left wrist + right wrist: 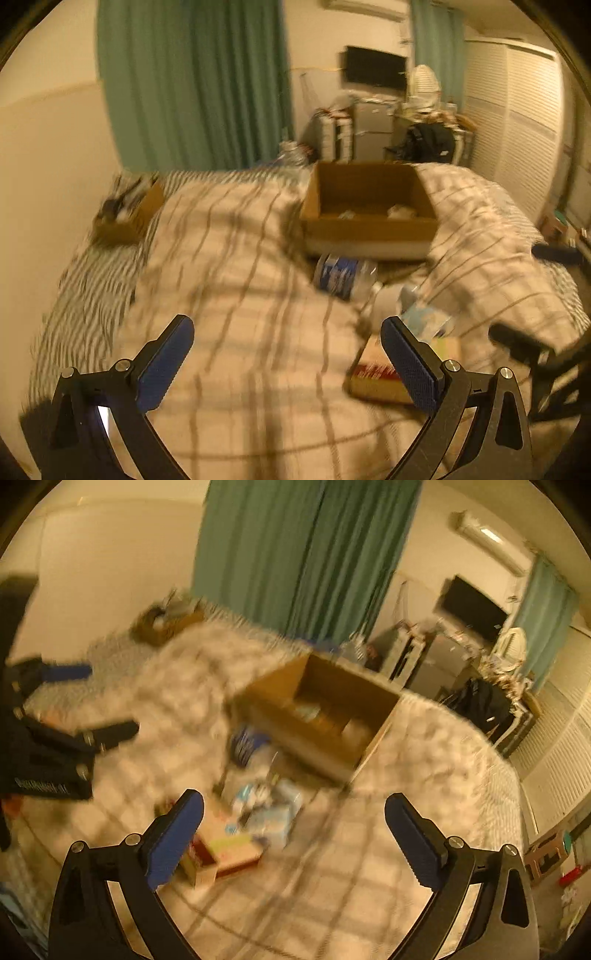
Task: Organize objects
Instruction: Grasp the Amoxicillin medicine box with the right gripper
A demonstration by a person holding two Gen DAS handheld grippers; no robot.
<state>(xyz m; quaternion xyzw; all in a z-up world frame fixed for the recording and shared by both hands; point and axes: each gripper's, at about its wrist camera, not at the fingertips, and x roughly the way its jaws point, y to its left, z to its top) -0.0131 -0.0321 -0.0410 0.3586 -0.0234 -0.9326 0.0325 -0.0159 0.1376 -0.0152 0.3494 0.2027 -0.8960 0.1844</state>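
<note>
Tongs on both sides stand wide apart with nothing between the blue pads. The left gripper (287,341) hangs over a checked blanket (236,280) that covers the bed; its right pad sits in front of a flat red-and-cream box (373,380) lying on the blanket, without contact. The right gripper (294,819) hangs over the same blanket, its left pad near the same flat box (225,853). Both views are blurred.

Just beyond the flat box lies a small heap of pale blue and white packets (424,317), too smeared to identify. Next to the heap, a clear plastic bottle (341,275) with a blue label lies on its side, just in front of an open cardboard box (369,225). This cardboard box sits on the blanket, upright, with a few pale items on its floor; what they are cannot be told.

A second, smaller cardboard box (127,212) filled with dark items rests on the striped sheet (92,273) near the wall, well apart from the heap.

Green curtains (192,81) hang behind the bed. A dark screen (375,70) is mounted on the far wall above cluttered shelving, beside white louvred doors (517,118).
</note>
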